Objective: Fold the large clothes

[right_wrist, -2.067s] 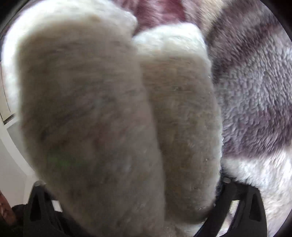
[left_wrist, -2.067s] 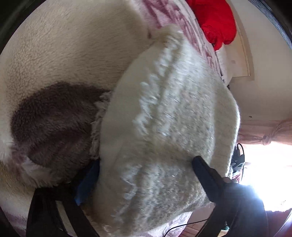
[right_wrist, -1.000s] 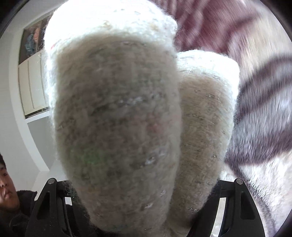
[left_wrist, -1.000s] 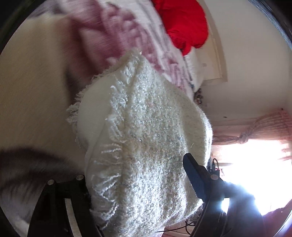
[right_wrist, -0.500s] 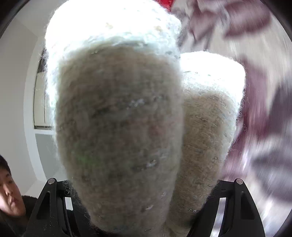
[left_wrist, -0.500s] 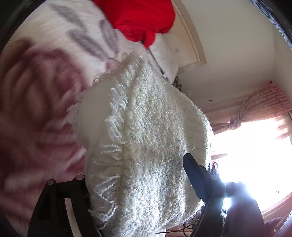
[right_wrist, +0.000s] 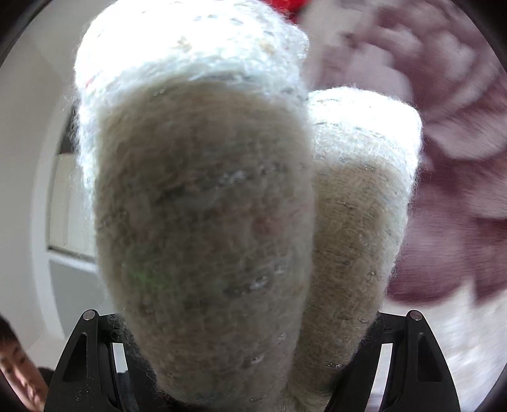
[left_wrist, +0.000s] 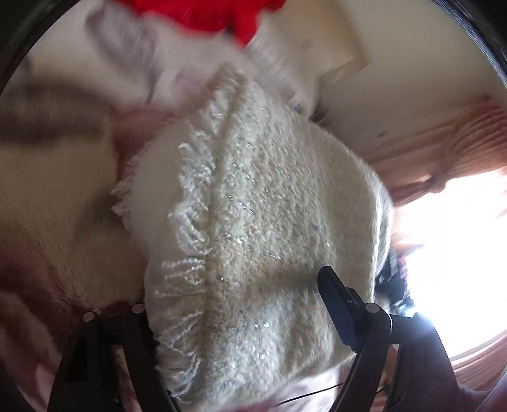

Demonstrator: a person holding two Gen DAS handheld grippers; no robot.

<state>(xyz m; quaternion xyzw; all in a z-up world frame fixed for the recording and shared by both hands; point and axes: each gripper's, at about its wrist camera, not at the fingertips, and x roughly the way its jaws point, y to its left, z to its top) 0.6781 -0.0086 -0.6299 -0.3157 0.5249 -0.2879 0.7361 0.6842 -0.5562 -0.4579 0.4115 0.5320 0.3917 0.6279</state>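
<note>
A thick folded cream knit garment with a fringed edge fills the left wrist view. My left gripper is shut on it: one black finger presses its right side, and the other is mostly hidden behind the fringe. In the right wrist view the same bundle shows as two fuzzy folded rolls wedged between the two black fingers of my right gripper, which is shut on it. The bundle hangs above the bed, carried by both grippers.
Below lies a blurred bed cover with a maroon flower print. A red garment lies at the bed's far end. A bright window with a pink curtain is on the right. A person is at the lower left.
Both grippers have carried the folded bundle across the bed, off the grey-striped fleece toward the red garment. The grip on the bundle is unchanged.
</note>
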